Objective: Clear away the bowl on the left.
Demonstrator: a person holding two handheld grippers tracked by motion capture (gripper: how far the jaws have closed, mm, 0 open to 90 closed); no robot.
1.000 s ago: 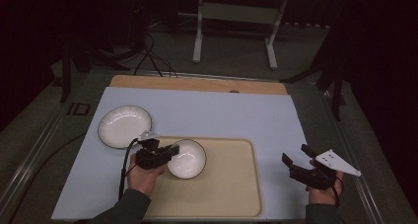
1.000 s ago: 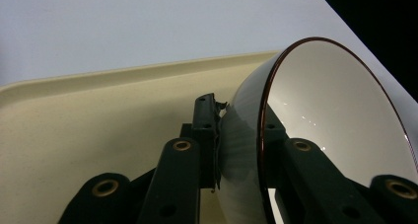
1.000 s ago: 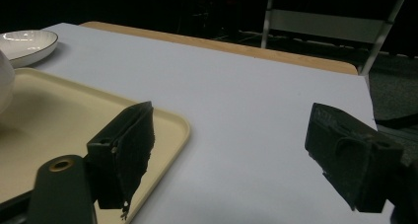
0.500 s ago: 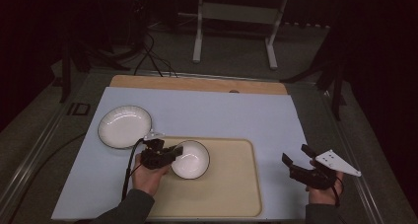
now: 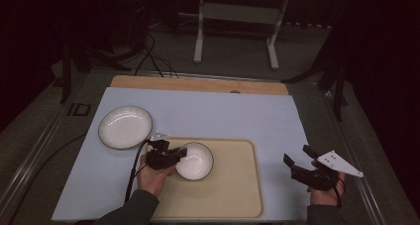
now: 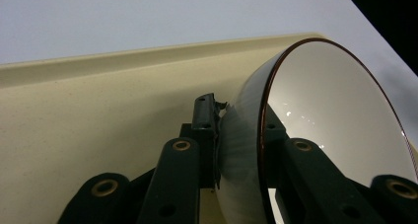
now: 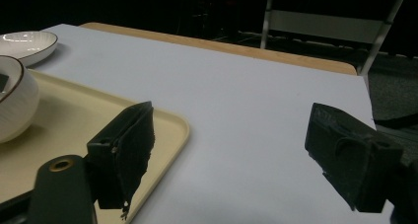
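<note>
A white bowl (image 5: 194, 160) with a dark rim sits over the left part of the cream tray (image 5: 233, 195). My left gripper (image 5: 177, 154) is shut on the bowl's left rim; in the left gripper view one jaw presses the ribbed outer wall and the other the inside of the bowl (image 6: 325, 115), above the tray (image 6: 88, 115). My right gripper (image 5: 297, 158) stands open at the table's right edge, with nothing between its jaws. In the right gripper view the gripper (image 7: 229, 150) looks over the tray's corner (image 7: 167, 125), with the bowl (image 7: 15, 105) at far left.
A white plate (image 5: 125, 127) lies on the pale blue table cover (image 5: 223, 116) left of the tray's far corner, also seen as the plate (image 7: 27, 44) in the right gripper view. A wooden strip (image 5: 198, 84) runs along the table's far edge. Cables and a stand sit on the floor beyond.
The left hand and the bowl have shifted slightly toward the near side of the tray. The right gripper has stayed still.
</note>
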